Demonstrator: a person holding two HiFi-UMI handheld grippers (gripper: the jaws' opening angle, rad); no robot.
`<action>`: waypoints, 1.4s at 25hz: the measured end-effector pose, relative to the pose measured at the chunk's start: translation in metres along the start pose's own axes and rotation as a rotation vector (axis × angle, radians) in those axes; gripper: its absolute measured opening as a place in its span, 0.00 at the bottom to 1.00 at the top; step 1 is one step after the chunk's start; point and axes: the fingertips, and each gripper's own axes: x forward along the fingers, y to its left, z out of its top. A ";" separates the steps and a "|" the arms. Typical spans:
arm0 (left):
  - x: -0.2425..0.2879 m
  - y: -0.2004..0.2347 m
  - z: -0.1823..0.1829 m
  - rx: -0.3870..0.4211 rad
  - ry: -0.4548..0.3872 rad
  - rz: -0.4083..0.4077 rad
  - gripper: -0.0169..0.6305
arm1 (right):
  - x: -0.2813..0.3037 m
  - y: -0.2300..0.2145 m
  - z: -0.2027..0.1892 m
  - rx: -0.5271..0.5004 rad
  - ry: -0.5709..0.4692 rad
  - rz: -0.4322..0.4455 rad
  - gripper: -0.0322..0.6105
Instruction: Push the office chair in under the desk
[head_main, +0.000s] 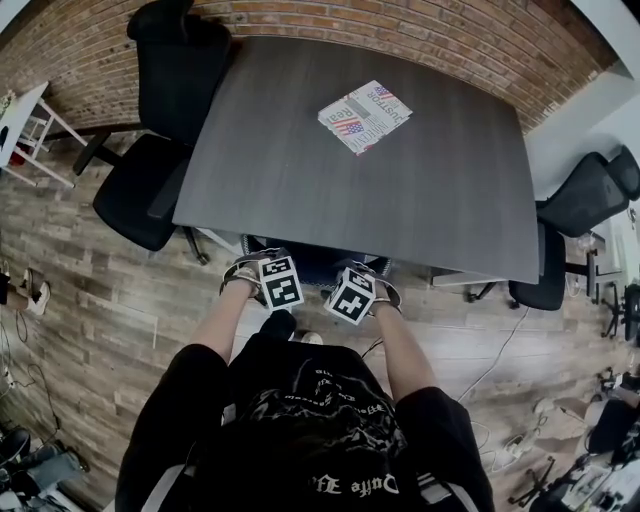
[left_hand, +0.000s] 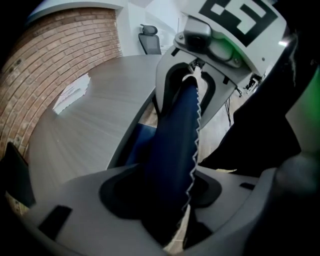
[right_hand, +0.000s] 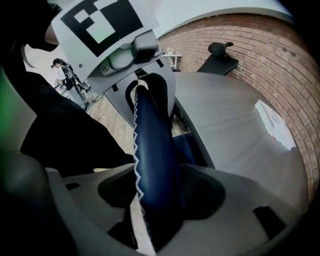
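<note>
The office chair's blue back (head_main: 310, 262) shows only as a strip at the near edge of the dark grey desk (head_main: 400, 190); the rest is hidden under the desktop. My left gripper (head_main: 268, 278) and right gripper (head_main: 362, 290) sit on the back's top edge, facing each other. In the left gripper view the blue stitched edge (left_hand: 175, 140) runs between my left gripper's (left_hand: 167, 200) jaws with dark gaps on both sides, so it is open. The right gripper view shows the same: the blue edge (right_hand: 152, 145) lies loose between my right gripper's (right_hand: 160, 200) open jaws.
A printed booklet (head_main: 365, 115) lies on the desk. A black office chair (head_main: 160, 130) stands at the desk's left corner and others (head_main: 580, 200) at the right. A white stool (head_main: 30, 130) is far left, cables (head_main: 520, 440) lie on the wood floor, and a brick wall (head_main: 420, 30) is behind.
</note>
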 end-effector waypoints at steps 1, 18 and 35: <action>-0.005 -0.001 0.001 -0.020 -0.019 -0.010 0.37 | -0.005 0.000 0.003 0.015 -0.020 0.000 0.43; -0.105 -0.005 0.039 -0.451 -0.548 0.154 0.41 | -0.110 -0.016 0.019 0.353 -0.468 -0.278 0.43; -0.223 -0.028 0.077 -0.574 -1.009 0.568 0.41 | -0.215 -0.001 0.028 0.417 -0.797 -0.588 0.43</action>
